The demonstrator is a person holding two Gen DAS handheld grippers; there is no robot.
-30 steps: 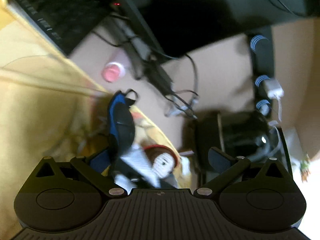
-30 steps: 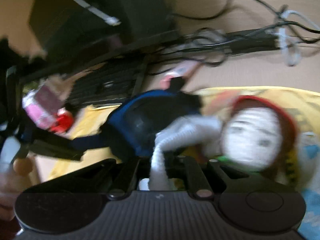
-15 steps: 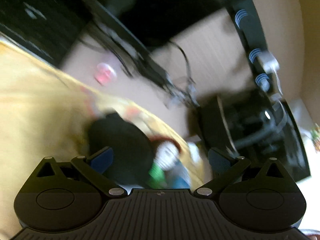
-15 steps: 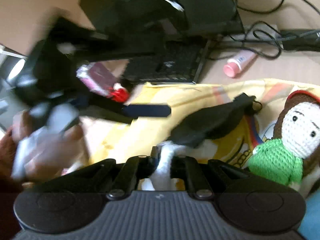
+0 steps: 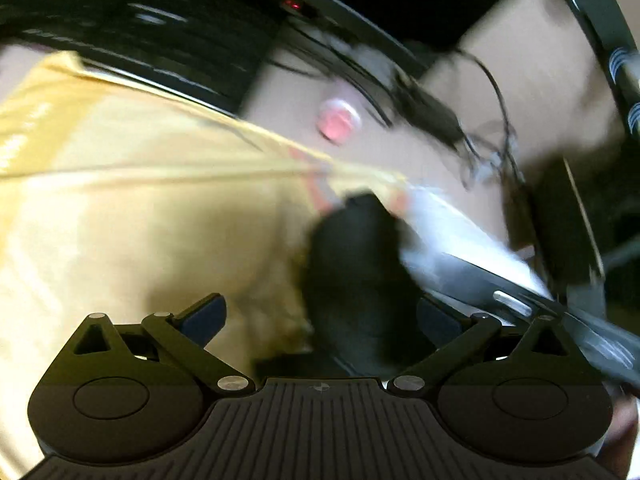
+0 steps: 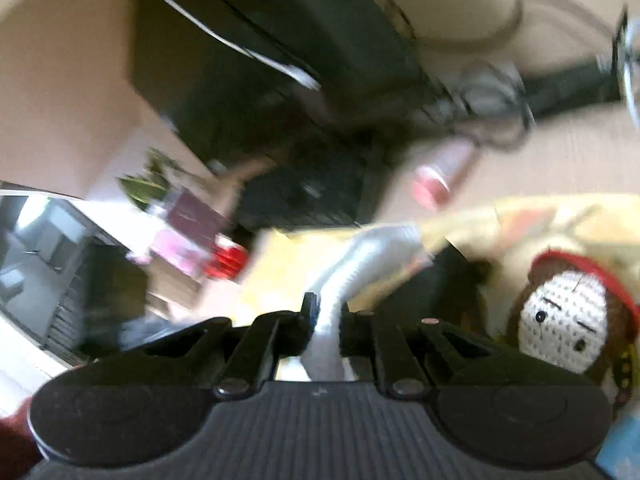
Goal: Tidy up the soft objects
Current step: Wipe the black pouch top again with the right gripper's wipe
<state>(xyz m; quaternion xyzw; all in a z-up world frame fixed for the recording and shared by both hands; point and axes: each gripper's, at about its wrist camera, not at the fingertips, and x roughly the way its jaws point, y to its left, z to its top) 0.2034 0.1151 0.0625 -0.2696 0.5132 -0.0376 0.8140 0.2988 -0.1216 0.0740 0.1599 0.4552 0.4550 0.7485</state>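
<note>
R tongs clamped on white knit strip. L tongs wide open, black soft item between, untouched. Crochet doll at right.

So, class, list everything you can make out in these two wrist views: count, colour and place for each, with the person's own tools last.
Cloth: one, yellow, spread on the desk.
Doll: one, crocheted, white face, brown hair, red band, on the cloth at right.
White fabric: one strip, in the right claw.
Dark item: one, black, on the cloth; blurred.
Tube: one, pink cap, on the desk beyond the cloth.
Keyboard: one, black, behind the cloth.
Cables: several, dark, on the desk.
Left claw: open.
Right claw: shut on the white fabric.
</note>
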